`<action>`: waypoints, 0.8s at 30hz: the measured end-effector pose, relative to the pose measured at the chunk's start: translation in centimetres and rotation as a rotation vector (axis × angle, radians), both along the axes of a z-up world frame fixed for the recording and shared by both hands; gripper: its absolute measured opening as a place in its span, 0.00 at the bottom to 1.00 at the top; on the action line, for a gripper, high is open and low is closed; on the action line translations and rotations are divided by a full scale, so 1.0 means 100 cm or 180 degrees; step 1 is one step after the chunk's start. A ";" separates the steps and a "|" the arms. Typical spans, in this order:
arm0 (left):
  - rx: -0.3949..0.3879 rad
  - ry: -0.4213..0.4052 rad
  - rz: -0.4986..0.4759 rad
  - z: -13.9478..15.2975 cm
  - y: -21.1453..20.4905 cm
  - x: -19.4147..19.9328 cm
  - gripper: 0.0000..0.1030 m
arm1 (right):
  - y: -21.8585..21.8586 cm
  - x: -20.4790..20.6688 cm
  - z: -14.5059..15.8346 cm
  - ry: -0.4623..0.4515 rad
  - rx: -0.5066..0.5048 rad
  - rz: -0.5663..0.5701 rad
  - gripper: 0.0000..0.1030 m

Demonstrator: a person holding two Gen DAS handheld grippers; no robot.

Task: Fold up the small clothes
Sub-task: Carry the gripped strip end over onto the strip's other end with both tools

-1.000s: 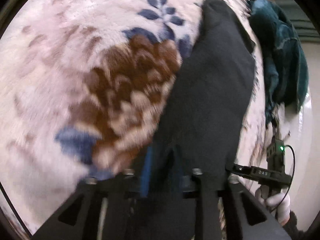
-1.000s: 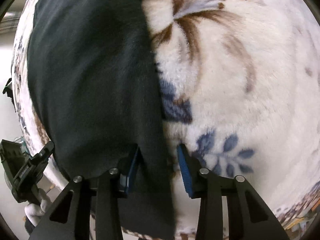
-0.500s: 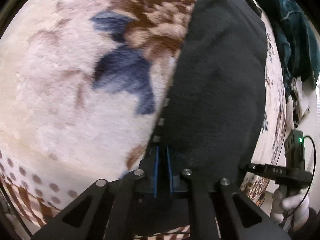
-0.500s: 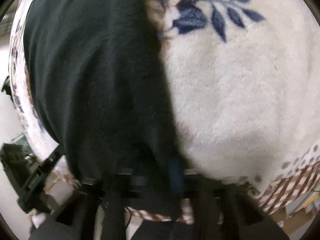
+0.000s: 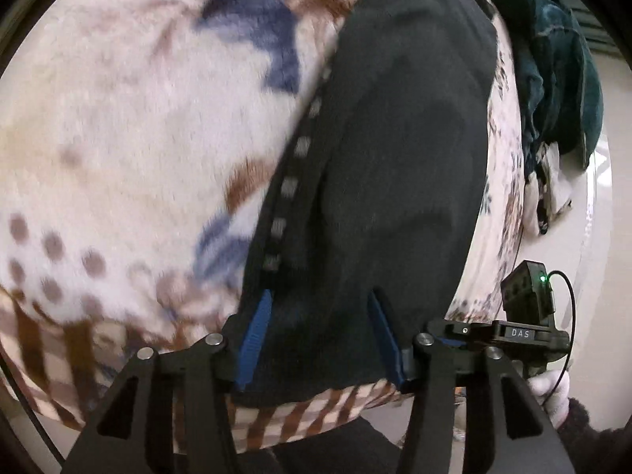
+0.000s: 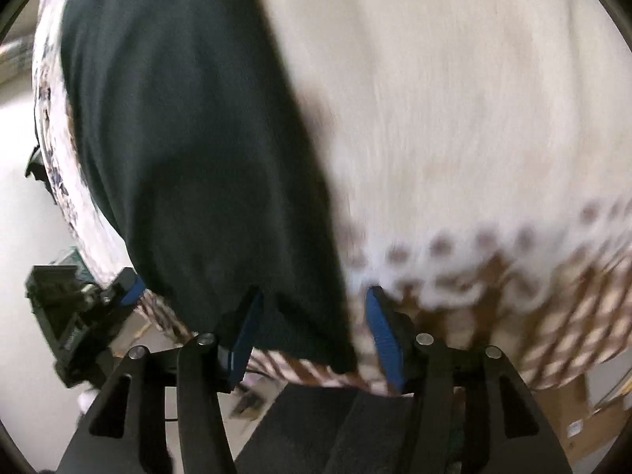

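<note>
Black garment (image 5: pixel 399 158) spread flat on fleece blanket (image 5: pixel 130 126), long and narrow, near end at blanket's front edge. Row of grey dashes along its left hem in left view; fabric plain, matte, a few soft wrinkles. Left tool (image 5: pixel 322 335) open, blue pads either side of the garment's near edge, cloth lying between them, not pinched. Right tool (image 6: pixel 312 335) open too, left pad over garment's right corner, right pad over bare blanket; view blurred. Blanket cream with blue and brown floral print, brown dots and checked border near front edge. Teal cloth (image 5: pixel 553 51) heaped at far right of left view, beyond the garment. Right tool's body and gloved hand (image 5: pixel 549 391) visible at right edge of left view. Pale floor below blanket edge; cardboard at lower right of right view.
</note>
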State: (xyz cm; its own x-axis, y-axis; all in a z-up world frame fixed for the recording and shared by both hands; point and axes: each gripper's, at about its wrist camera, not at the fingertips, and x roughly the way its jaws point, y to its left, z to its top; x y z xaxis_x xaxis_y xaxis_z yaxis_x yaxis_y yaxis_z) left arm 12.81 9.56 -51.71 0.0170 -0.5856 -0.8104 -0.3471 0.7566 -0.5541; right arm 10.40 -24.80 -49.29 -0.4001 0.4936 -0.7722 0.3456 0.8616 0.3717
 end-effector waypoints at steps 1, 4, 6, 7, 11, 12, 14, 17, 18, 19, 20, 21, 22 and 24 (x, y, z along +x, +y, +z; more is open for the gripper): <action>0.0086 -0.0077 -0.0017 0.004 -0.003 -0.003 0.29 | 0.001 -0.008 -0.005 0.0047 0.0038 -0.0063 0.55; 0.0203 -0.0160 -0.0038 0.016 -0.002 -0.010 0.03 | 0.009 -0.028 -0.004 -0.0052 -0.0035 -0.0205 0.08; 0.0266 -0.0214 -0.0026 0.023 -0.003 -0.012 0.03 | 0.009 -0.039 0.005 -0.0095 -0.0184 -0.0320 0.06; 0.0267 -0.0221 -0.0030 0.023 -0.002 -0.013 0.03 | 0.010 -0.041 0.012 -0.0128 -0.0227 -0.0336 0.06; 0.0247 -0.0063 -0.0142 0.000 0.003 -0.017 0.04 | 0.006 -0.049 0.025 -0.0178 -0.0365 -0.0301 0.05; 0.0208 -0.0047 -0.0149 -0.001 0.009 -0.018 0.04 | 0.004 -0.053 0.023 -0.0145 -0.0365 -0.0303 0.05; 0.0088 0.0007 -0.0142 -0.002 0.011 -0.014 0.08 | 0.002 -0.046 0.011 -0.0112 -0.0315 -0.0300 0.06; -0.0141 -0.0016 -0.0023 0.006 0.021 -0.016 0.36 | -0.007 -0.030 0.013 -0.0152 -0.0165 -0.0287 0.12; -0.0181 -0.0049 -0.0005 0.007 0.024 -0.018 0.46 | -0.011 -0.028 0.015 -0.0186 -0.0120 -0.0298 0.19; -0.0163 -0.0048 -0.0011 0.006 0.026 -0.020 0.64 | -0.016 -0.028 0.016 -0.0220 -0.0076 -0.0293 0.28; -0.0157 -0.0025 -0.0015 0.002 0.028 -0.022 0.67 | -0.008 -0.026 0.005 -0.0247 -0.0029 -0.0302 0.44; -0.0159 0.0003 -0.0005 -0.002 0.028 -0.024 0.67 | -0.011 -0.028 0.004 -0.0279 0.0046 -0.0326 0.49; -0.0165 0.0019 0.0013 -0.007 0.028 -0.025 0.67 | -0.011 -0.027 -0.001 -0.0289 0.0104 -0.0353 0.52; -0.0219 0.0009 0.0039 -0.016 0.023 -0.025 0.67 | -0.021 -0.024 -0.007 -0.0322 0.0203 -0.0349 0.59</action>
